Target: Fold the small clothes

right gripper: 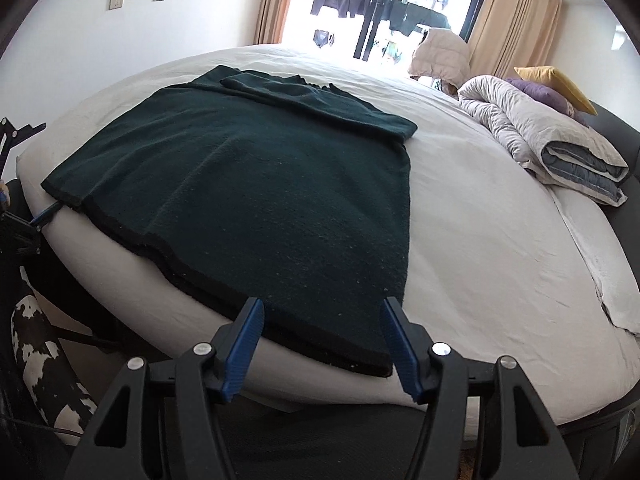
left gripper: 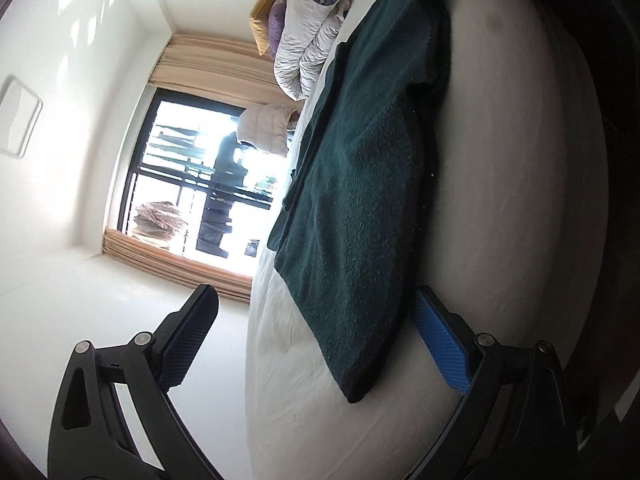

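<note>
A dark green knitted garment (right gripper: 248, 184) lies flat across the centre of the white-sheeted bed (right gripper: 500, 248). The right gripper (right gripper: 322, 344) stands half open astride its near hem, unclamped. The left gripper (left gripper: 316, 344) gapes wide around the hem corner, gripping nothing.
</note>
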Motion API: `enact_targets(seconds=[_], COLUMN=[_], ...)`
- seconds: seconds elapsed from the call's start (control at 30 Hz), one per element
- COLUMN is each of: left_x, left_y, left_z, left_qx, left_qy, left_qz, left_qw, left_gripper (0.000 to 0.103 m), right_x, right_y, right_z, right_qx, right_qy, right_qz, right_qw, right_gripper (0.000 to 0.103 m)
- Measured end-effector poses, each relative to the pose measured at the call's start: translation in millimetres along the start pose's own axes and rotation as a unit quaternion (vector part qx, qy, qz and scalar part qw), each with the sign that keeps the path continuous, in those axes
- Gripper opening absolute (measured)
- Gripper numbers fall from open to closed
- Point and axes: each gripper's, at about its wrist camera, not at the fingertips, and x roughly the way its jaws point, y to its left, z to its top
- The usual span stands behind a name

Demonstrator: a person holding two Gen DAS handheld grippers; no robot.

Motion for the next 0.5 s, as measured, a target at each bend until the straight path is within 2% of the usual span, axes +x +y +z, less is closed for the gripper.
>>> enact_targets(seconds=[0.1,0.23,0.33,0.4,0.43,0.5], left_x=[9.0,9.2,16.2,22.2,23.3,27.9], left_y=[-1.5,2.0,7.9,12.8,15.5,19.5], left_z=[2.5,0.7,-2.9,-3.8,-3.9,-4.1], left_qx=[0.009,-0.007,-0.03,-0.05,-0.062,-0.082], left_qy=[-0.008,0.002,0.011,0.025,0.033,0.044], left_qz=[0.015,0.025,0.02,0.011,0.001,-0.019], left_qw=[0.9998,0.9997,0.9993,0.9984,0.9976,0.9955], left_gripper=[0.099,0.099,0.094,0.071,0.065,0.037], right_x=[-2.7,-3.9,-0.7,1.2,1.3,2.1], right_y=[17.6,37.8,49.6,58.0,62.7,73.0], right_z=[0.5,-1.6,-6.4,-9.8,-11.0,-12.7], right_qx=[-0.032,-0.08,-0.11,-0.128,-0.137,-0.157], right_qy=[-0.008,-0.015,-0.012,-0.011,-0.011,-0.012], right_qz=[-0.013,-0.039,-0.064,-0.078,-0.08,-0.092], right_qw=[0.999,0.996,0.992,0.989,0.987,0.983], right_gripper=[0.063,0.063,0.063,0.063,0.063,0.063])
